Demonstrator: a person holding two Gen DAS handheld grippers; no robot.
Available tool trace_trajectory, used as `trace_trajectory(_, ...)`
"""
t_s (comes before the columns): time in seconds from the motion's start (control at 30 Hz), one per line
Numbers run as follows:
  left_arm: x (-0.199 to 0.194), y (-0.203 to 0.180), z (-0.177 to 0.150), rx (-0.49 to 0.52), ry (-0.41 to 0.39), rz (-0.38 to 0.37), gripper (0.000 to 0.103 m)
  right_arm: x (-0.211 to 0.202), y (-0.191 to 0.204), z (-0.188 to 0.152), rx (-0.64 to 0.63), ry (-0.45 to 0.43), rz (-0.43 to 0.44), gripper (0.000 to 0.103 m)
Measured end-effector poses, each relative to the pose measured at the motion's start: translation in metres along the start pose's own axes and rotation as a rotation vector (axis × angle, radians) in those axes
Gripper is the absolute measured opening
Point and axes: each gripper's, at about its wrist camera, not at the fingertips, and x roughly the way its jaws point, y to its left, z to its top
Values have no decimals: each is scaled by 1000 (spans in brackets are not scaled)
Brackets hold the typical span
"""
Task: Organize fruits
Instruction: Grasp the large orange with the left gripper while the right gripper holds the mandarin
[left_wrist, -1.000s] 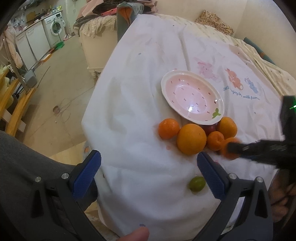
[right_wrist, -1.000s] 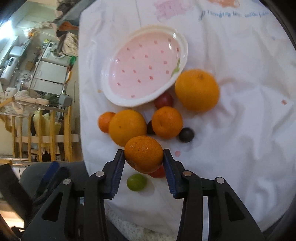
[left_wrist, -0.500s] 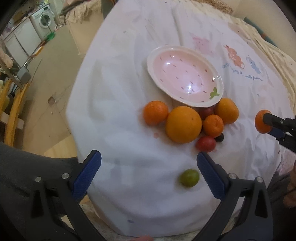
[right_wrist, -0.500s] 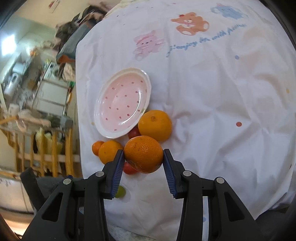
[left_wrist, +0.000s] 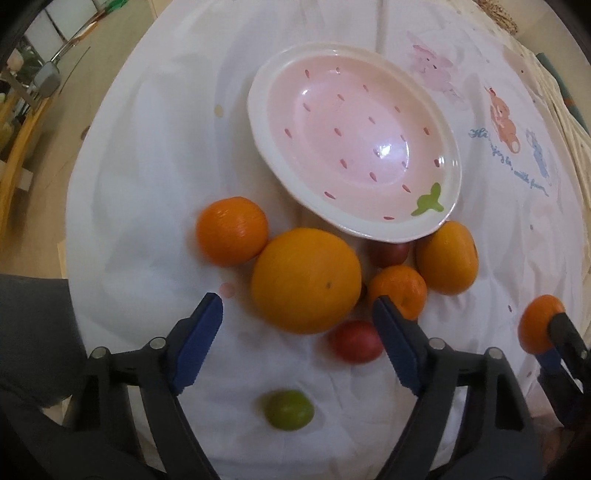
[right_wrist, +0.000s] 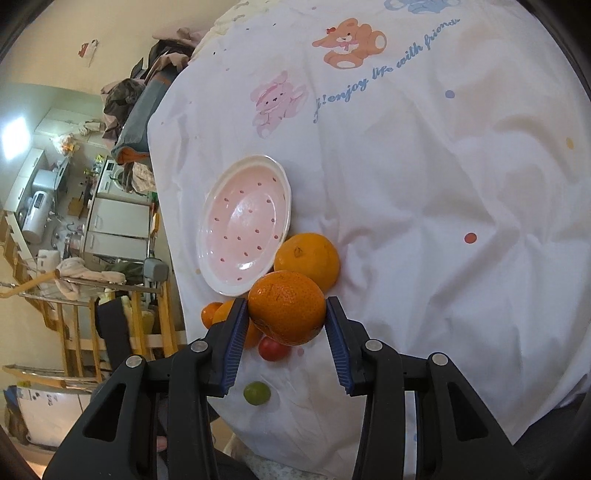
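In the left wrist view my left gripper (left_wrist: 297, 308) points straight down over the fruit pile. Its jaws are closing around the big orange (left_wrist: 306, 280), and the blue pads (left_wrist: 201, 332) stay clear of the peel. Around it lie a small orange (left_wrist: 232, 230), a mandarin (left_wrist: 397, 291), another orange (left_wrist: 447, 258), two red tomatoes (left_wrist: 354, 341) and a green lime (left_wrist: 290, 410). The pink dotted plate (left_wrist: 354, 147) behind them holds nothing. My right gripper (right_wrist: 284, 314) is shut on a mandarin (right_wrist: 286, 312), held above the cloth to the right of the pile.
A white tablecloth (right_wrist: 424, 221) with cartoon bears covers the table, and its left edge (left_wrist: 79, 192) drops to the floor. Wooden chairs (right_wrist: 110, 332) and kitchen units (right_wrist: 118, 225) stand beyond that edge. A person's grey sleeve (left_wrist: 29, 332) shows at the lower left.
My left gripper has come down and closer over the fruit pile, and its jaws have narrowed. The right gripper has carried its mandarin away from the pile, to the right.
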Motion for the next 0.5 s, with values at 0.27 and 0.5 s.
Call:
trace_trajectory(0.27,12,-6,2,12,3,19,65,5,-1,3,7,8,-8,44)
trace_trajectory(0.5,2,-11,-4,68,11,0,55,9,1,4,2,14,-7,44)
